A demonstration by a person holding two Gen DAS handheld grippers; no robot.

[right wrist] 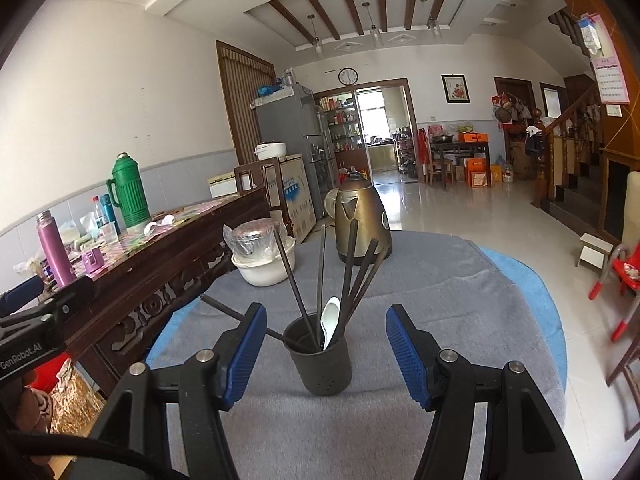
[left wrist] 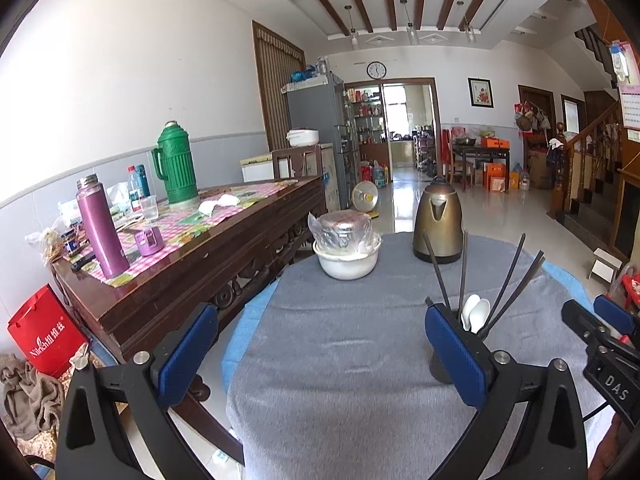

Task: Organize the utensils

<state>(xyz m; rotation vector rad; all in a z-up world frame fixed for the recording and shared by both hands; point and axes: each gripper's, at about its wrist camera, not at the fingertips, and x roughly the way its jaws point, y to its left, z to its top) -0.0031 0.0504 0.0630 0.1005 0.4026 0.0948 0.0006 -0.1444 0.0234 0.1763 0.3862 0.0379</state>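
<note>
- Right gripper (right wrist: 326, 354) is spread wide and empty, its pads either side of the dark utensil holder (right wrist: 320, 364).
- Left gripper (left wrist: 322, 354) is open too, holding nothing.
- One chopstick (right wrist: 230, 314) lies on the grey cloth, far-left of the holder.
- Risk: bumping the holder could topple its chopsticks and white spoon (right wrist: 330, 320).

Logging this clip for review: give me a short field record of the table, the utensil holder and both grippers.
surface: round table under a grey cloth
holder: dark cup, upright, between the right gripper's pads, untouched
in holder: black chopsticks, white spoon
loose: one chopstick on the cloth, left of the holder
behind: kettle, white bowl
left gripper: open, empty
right gripper: open
</note>
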